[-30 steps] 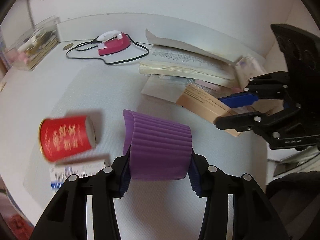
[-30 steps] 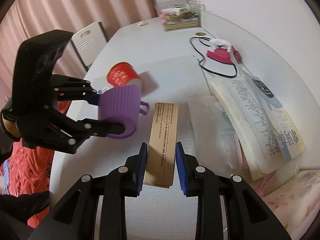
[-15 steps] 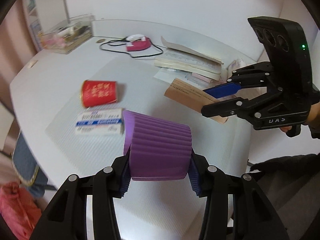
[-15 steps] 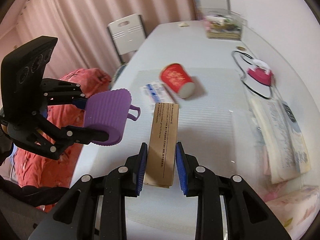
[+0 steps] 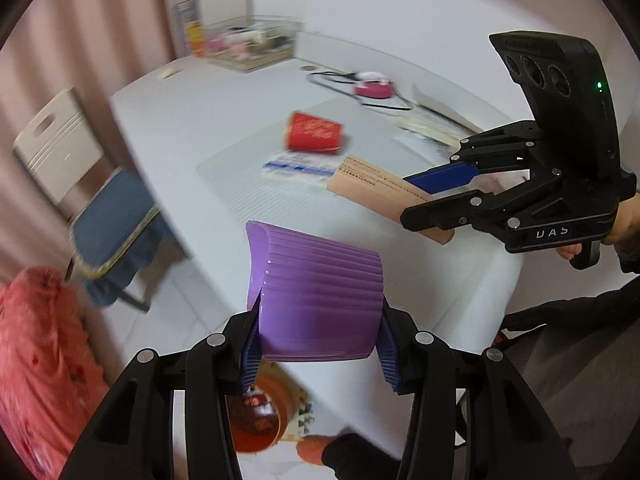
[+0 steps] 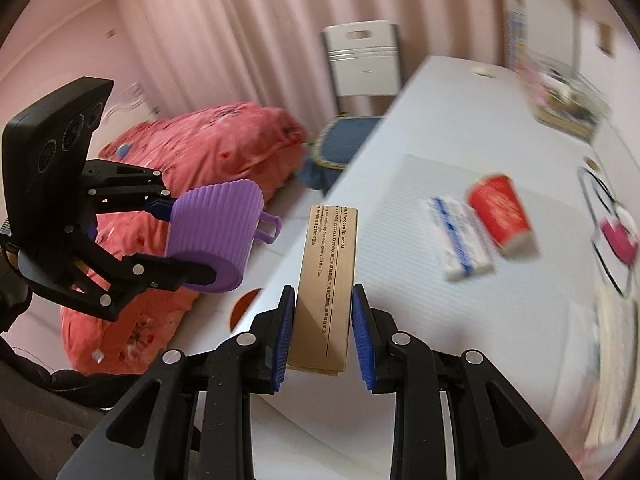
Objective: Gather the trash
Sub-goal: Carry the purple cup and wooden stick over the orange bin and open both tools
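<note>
My left gripper (image 5: 318, 354) is shut on a ribbed purple cup (image 5: 316, 292) and holds it past the table's near edge, above an orange bin (image 5: 256, 420) on the floor. The cup also shows in the right wrist view (image 6: 216, 236). My right gripper (image 6: 324, 340) is shut on a slim tan cardboard box (image 6: 328, 276), held over the table's edge; it shows in the left wrist view (image 5: 384, 196) too. A red paper cup (image 5: 316, 134) lies on its side on the table beside a white and blue box (image 5: 300, 168).
The white table (image 5: 192, 120) carries a pink iron with a black cord (image 5: 372, 88), open books (image 5: 432, 124) and a clear organiser (image 5: 248, 44) at the back. A chair with a blue cushion (image 5: 112, 216) and a red quilt (image 6: 208, 160) stand off the table's left side.
Both grippers have pulled back from over the table and swung left with their loads. The purple cup now hangs past the table's edge, over the orange bin.
</note>
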Demonstrator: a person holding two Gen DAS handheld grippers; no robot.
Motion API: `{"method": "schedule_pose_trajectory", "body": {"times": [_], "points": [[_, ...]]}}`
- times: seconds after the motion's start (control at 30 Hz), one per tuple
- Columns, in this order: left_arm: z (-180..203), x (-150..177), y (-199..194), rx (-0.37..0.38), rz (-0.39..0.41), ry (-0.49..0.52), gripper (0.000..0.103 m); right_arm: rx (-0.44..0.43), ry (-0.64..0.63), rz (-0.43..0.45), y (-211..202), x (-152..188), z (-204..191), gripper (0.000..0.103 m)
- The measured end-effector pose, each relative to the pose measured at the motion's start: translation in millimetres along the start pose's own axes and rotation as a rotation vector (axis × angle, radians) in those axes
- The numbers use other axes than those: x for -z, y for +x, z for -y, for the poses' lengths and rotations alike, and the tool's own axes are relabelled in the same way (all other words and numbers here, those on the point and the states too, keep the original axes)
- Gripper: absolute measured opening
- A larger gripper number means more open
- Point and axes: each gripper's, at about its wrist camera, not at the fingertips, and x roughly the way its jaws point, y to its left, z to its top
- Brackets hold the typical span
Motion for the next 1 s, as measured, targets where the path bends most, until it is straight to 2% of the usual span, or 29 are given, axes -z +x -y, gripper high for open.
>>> {"method": "schedule_pose_trajectory", "body": {"times": [0.23,0.5,0.77,1.0], "points": [[-35.6,40.5,-27.1,-0.090,0.001,-0.148,0.049,-0.103,-0.132,-0.047,39.7,-31.0,-53.8,0.029],[-78.0,92.8,-45.6,-0.159,-0.019,-0.316,0.049,-0.231,-0.266,-0.112,99.0,-61.3,-128.3,0.029],[-117.7,135.3,-47.5,-0.181,-0.041,-0.435,0.049,-0.308,-0.339,-0.164,158.2,-78.9,-189.9,0.029],[-156.0,174.8,-19.3,-0.156,-0.055,-0.512,0.049,-0.301,-0.338,-0.233,224.3,-72.0,-217.2,0.029]]}}
